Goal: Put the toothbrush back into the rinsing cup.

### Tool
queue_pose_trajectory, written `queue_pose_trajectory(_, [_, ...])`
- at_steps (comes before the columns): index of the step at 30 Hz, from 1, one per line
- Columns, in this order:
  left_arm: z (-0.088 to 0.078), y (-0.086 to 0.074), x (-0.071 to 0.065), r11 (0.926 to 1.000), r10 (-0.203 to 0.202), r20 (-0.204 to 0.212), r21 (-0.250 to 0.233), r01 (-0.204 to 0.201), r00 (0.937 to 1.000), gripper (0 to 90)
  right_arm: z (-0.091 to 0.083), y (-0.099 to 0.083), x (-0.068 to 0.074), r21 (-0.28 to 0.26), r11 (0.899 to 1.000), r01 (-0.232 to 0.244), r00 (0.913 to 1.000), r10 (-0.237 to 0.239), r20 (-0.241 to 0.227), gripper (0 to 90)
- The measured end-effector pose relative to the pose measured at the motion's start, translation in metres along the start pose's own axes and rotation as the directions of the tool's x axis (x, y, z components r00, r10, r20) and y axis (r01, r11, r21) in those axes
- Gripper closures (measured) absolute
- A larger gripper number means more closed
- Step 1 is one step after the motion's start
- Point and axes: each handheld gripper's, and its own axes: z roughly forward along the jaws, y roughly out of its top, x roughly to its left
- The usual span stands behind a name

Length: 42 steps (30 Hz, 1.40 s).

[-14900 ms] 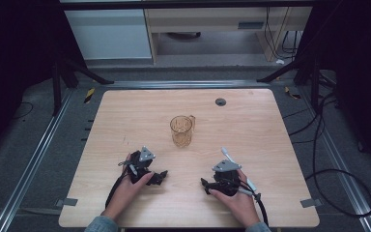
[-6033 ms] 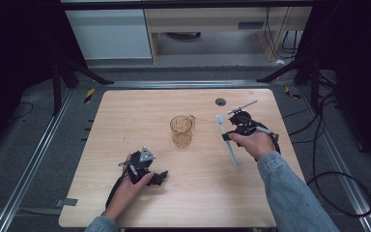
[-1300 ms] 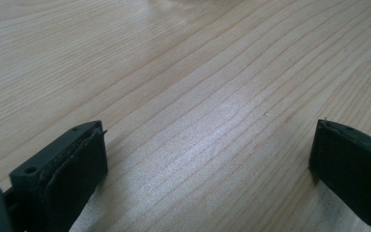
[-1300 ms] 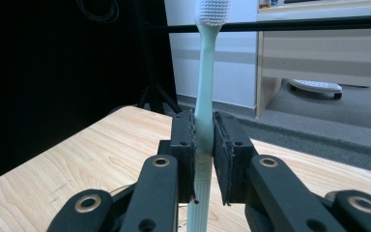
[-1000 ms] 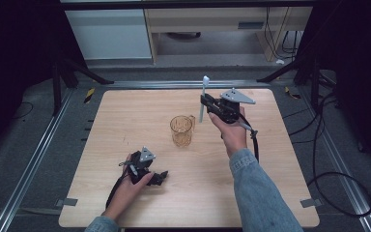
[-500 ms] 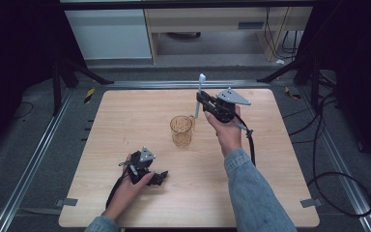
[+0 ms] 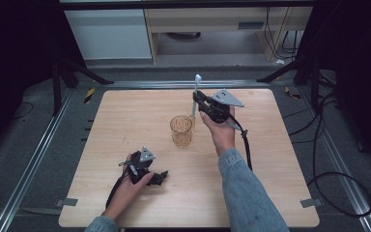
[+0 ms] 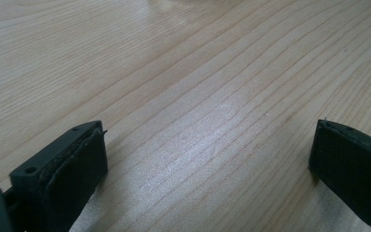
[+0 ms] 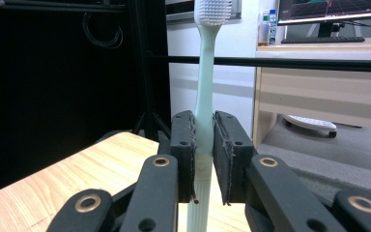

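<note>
A pale green toothbrush [image 7: 194,94] stands upright, bristle head up, with my right gripper [image 7: 196,97] shut on its handle. In the right gripper view the toothbrush [image 9: 206,92] is pinched between the two black pads [image 9: 183,145], and my right gripper [image 9: 204,145] is held level. It hovers just above and right of a clear amber cup [image 7: 181,130] standing at the table's middle. My left gripper [image 7: 160,178] rests on the wood near the front left, held by a hand. Its jaws stand wide apart over bare tabletop [image 8: 198,111], so my left gripper [image 8: 207,159] is open.
The light wooden table [image 7: 125,121] has a small dark round hole at the back right. Black cables [image 7: 319,164] trail over the floor to the right. Metal rails [image 7: 34,154] run along the table's left side, and cabinets stand beyond the far edge.
The right hand has carried the toothbrush a little leftward, closer to a spot above the cup. The left hand and its gripper have stayed where they were.
</note>
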Motion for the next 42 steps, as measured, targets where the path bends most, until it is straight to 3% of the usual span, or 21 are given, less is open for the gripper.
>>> queue_pose_trajectory(7, [0.000, 0.000, 0.000, 1.0000, 0.000, 0.000, 0.000, 0.000, 1.0000, 0.0, 0.004, -0.004, 0.001, -0.009, 0.999, -0.035, 0.9994, 0.035, -0.003, 79.2])
queue_pose_trajectory(17, [0.000, 0.000, 0.000, 1.0000, 0.000, 0.000, 0.000, 0.000, 1.0000, 0.0, 0.009, -0.007, 0.005, 0.008, 1.000, 0.005, 1.0000, -0.005, -0.001, 79.2])
queue_pose_trajectory(42, [0.000, 0.000, 0.000, 1.0000, 0.001, 0.002, -0.001, -0.001, 1.0000, 0.0, 0.015, -0.028, 0.001, 0.055, 0.998, 0.014, 0.9998, -0.014, -0.011, 79.2])
